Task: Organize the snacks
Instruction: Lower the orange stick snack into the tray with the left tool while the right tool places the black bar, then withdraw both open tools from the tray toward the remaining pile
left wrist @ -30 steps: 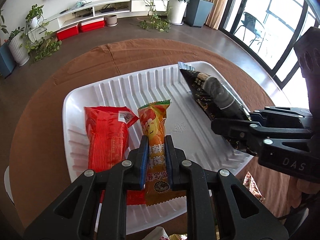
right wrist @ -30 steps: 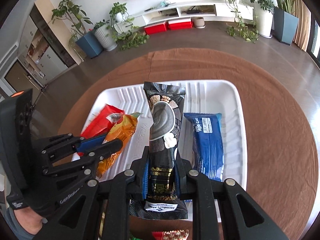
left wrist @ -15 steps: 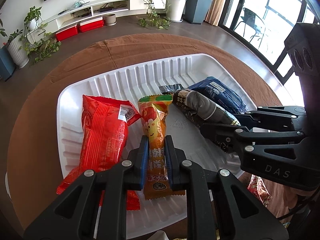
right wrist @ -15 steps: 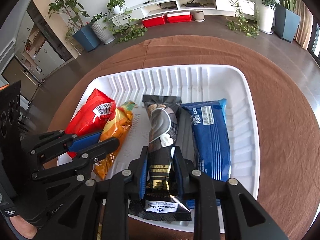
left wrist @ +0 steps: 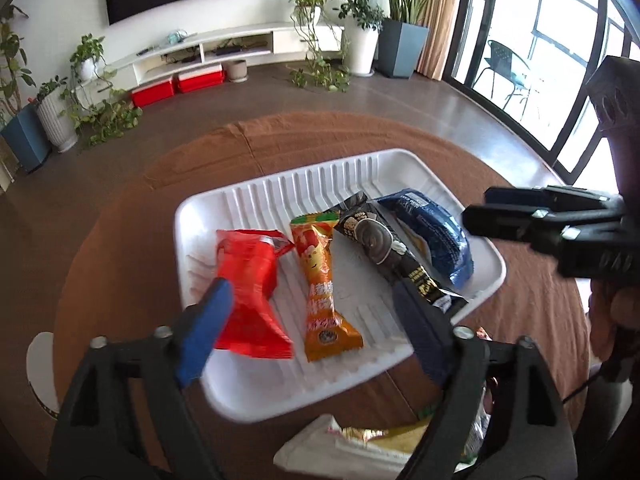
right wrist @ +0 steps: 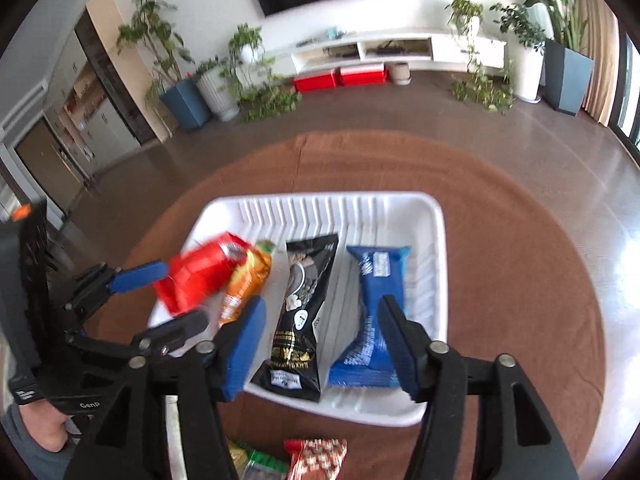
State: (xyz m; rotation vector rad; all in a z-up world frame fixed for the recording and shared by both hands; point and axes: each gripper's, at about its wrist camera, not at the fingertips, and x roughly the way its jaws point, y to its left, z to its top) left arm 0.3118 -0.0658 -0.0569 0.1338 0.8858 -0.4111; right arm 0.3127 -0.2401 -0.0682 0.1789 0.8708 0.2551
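Four snack packets are lying side by side in the white ribbed tray [left wrist: 280, 392] on the brown-clothed counter [right wrist: 520, 280]: a red packet [left wrist: 248, 280], an orange one [left wrist: 320, 284], a black one [right wrist: 300, 312] and a blue one [right wrist: 372, 312]. The left claw [left wrist: 312, 312] is hanging wide open over the tray's near edge, gripping nothing. The right claw [right wrist: 320, 332] is likewise gaping, its blue pads [right wrist: 244, 344] standing apart on either side of the black and blue packets. More wrapped snacks [right wrist: 316, 456] are sitting on the counter just beside the tray's near rim.

Loose snacks [right wrist: 316, 458] cut off below
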